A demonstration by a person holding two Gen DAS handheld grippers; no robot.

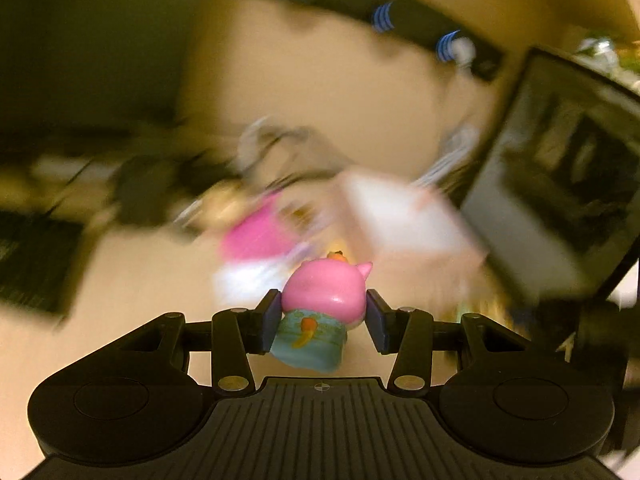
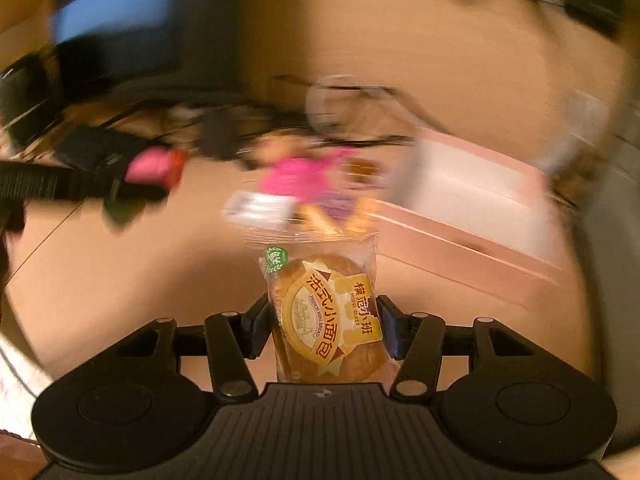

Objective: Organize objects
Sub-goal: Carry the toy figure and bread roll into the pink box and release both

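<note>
A pink pig figure (image 1: 325, 290) in a teal outfit sits between the pads of my left gripper (image 1: 322, 314), which is shut on it, head pointing away from the camera. My right gripper (image 2: 324, 314) is shut on a clear packet of French mini bread (image 2: 320, 280), held upright with the printed label facing the camera. Both grippers are raised above a tan wooden desk (image 2: 120, 280). Everything beyond them is smeared by motion.
A pale pink and white box (image 2: 480, 208) lies to the right, and it shows as a white box (image 1: 404, 216) in the left wrist view. A magenta object (image 2: 300, 176) and small packets lie mid-desk. A dark screen (image 1: 560, 184) stands right. Black gear and cables crowd the left and back.
</note>
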